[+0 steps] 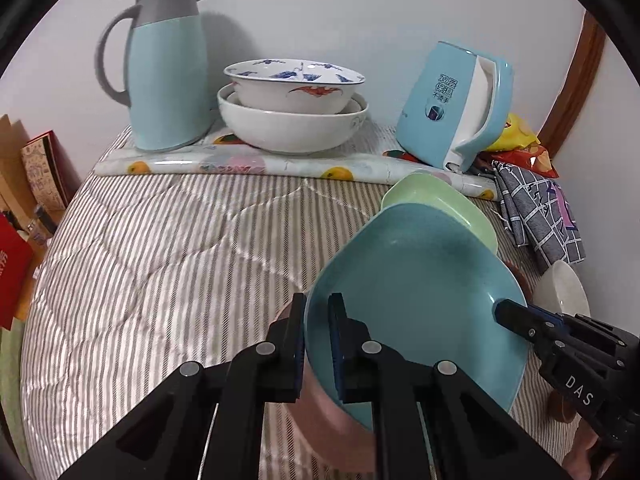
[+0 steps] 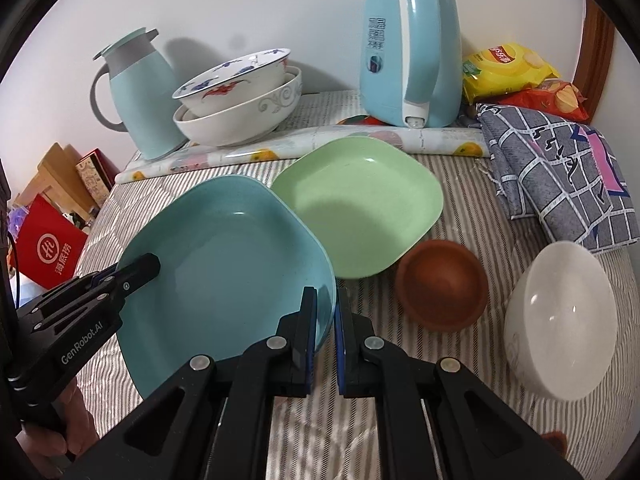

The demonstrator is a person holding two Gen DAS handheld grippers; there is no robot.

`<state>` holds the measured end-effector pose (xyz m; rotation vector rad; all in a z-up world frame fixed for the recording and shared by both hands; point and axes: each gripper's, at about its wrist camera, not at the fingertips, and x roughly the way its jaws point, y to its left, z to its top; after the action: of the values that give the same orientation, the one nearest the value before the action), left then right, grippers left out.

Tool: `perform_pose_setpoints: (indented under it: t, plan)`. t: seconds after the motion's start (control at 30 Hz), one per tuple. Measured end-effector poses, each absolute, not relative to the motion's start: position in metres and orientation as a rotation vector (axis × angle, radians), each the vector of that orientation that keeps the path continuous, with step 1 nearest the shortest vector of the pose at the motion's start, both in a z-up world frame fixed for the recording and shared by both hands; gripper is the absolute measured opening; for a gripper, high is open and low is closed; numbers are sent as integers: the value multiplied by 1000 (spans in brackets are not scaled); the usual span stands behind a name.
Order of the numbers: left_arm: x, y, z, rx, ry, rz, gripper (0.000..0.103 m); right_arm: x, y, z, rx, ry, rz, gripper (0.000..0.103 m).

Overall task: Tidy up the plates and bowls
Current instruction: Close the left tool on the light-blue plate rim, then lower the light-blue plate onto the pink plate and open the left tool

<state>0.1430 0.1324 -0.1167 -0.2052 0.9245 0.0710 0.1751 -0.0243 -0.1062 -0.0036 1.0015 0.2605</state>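
Observation:
A teal square plate (image 1: 416,280) (image 2: 228,256) is held tilted above the striped bed cover. My left gripper (image 1: 317,344) is shut on its left rim; it also shows in the right wrist view (image 2: 138,270). My right gripper (image 2: 326,320) is shut on the plate's right rim; it also shows in the left wrist view (image 1: 510,314). A pink plate (image 1: 320,416) lies under the teal one. A green square plate (image 2: 360,204) (image 1: 440,204) lies behind. A brown bowl (image 2: 442,284) and a white bowl (image 2: 560,320) sit to the right. Two stacked white bowls (image 1: 292,112) (image 2: 240,100) stand at the back.
A teal thermos jug (image 1: 168,68) (image 2: 140,92) and a blue electric kettle (image 1: 456,108) (image 2: 412,52) stand at the back by the wall on a fruit-print mat (image 1: 240,166). A checked cloth (image 2: 560,184) and snack bags (image 2: 508,68) lie at right. Boxes (image 2: 52,236) sit left of the bed.

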Motion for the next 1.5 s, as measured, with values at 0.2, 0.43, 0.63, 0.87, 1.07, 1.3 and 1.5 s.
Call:
perform_pose_setpoints:
  t: [0.2,0.43,0.63,0.87,1.07,1.3,1.5]
  plan:
    - [129,139,-120,-210,931,71,11,161,-18,-110,0,1010,262,8]
    - [122,140,-126,-201,942,60,11,151,-16,-119,12,1022,243,8]
    - [125,146,-137,-205,964,52,11,147,-11,-129,16,1040,235,8]
    - [132,149,-144,-203,968,46,11,150,-9,-138,19,1063,224,10]
    - [141,153,-144,-223,961,38,11,152,-2,-137,-26,1068,235,15]
    - [139,152,-143,-233,955,29,34,148,-7,-139,-10,1084,252,21]
    - [133,150,-138,-218,952,41,44,141,-10,-142,10,1096,267,24]
